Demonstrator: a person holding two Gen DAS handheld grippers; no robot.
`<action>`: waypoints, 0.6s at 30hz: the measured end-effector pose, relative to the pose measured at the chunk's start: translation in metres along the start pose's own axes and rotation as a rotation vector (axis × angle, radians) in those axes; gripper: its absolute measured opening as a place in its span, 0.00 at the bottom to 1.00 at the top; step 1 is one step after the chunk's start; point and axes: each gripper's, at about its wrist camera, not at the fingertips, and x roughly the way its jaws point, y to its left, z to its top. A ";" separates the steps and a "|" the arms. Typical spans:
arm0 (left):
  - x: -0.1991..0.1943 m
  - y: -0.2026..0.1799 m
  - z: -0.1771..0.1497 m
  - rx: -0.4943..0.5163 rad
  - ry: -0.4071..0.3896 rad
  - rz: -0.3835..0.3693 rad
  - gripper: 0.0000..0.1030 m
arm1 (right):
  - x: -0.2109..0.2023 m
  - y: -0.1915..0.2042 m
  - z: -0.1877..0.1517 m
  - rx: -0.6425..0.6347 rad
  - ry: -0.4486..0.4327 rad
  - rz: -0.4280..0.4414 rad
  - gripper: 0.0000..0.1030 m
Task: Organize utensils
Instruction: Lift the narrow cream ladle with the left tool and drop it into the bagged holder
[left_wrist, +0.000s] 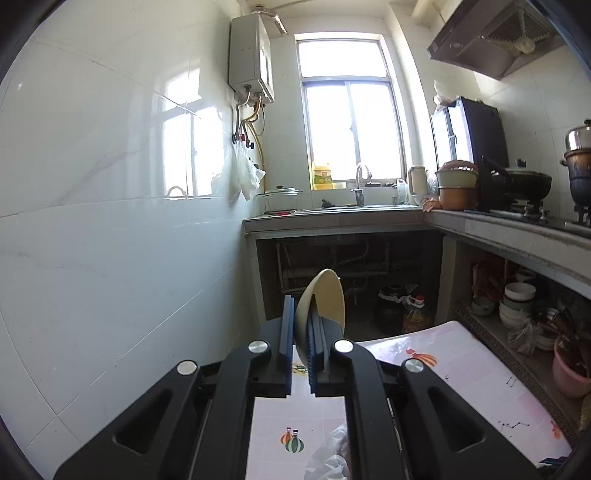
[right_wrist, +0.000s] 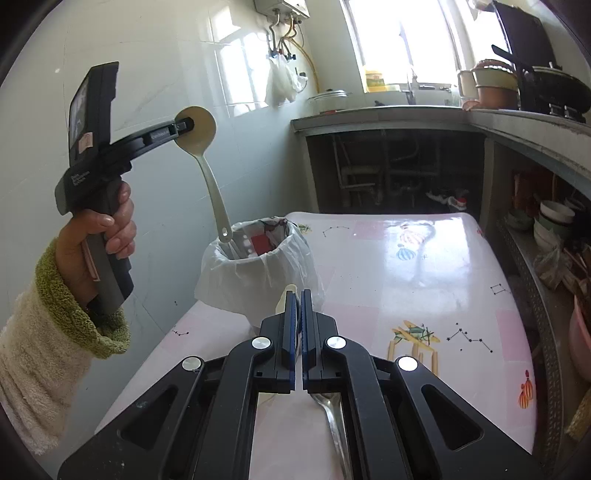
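**Ladle held over the lined container**

Kitchen walls of white tile surround a tabletop (right_wrist: 388, 266) covered in a glossy pink cloth printed with balloons and constellations. Near its far left corner stands a round container (right_wrist: 255, 266) lined with a white plastic bag; its contents cannot be made out from here.

A hand (right_wrist: 107, 236) in a cream sleeve with a green cuff holds the left gripper (right_wrist: 184, 127) raised beside the wall. Its jaws are closed on the bowl of a cream plastic ladle (right_wrist: 199, 133), and the handle hangs down so that its tip sits at the container's rim, at or just inside the opening. From the left wrist, the ladle's bowl (left_wrist: 325, 306) stands on edge between the blue pads.

The right gripper (right_wrist: 298, 295) hovers low over the near side of the tabletop, its jaws pressed together on the end of a pale cream utensil (right_wrist: 286, 295), of which only a small part shows. A metal spoon (right_wrist: 332, 417) lies on the cloth beneath that gripper.

Bowls (right_wrist: 550, 218) are stacked on the shelf under the counter at right.
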 end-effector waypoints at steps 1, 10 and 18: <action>0.007 -0.005 -0.005 0.019 0.006 0.010 0.05 | 0.002 -0.001 -0.001 0.005 0.006 0.003 0.01; 0.035 -0.037 -0.051 0.206 -0.020 0.073 0.05 | 0.015 -0.013 -0.012 0.040 0.040 0.018 0.01; 0.036 -0.042 -0.082 0.277 0.075 0.025 0.07 | 0.014 -0.018 -0.013 0.053 0.042 0.027 0.01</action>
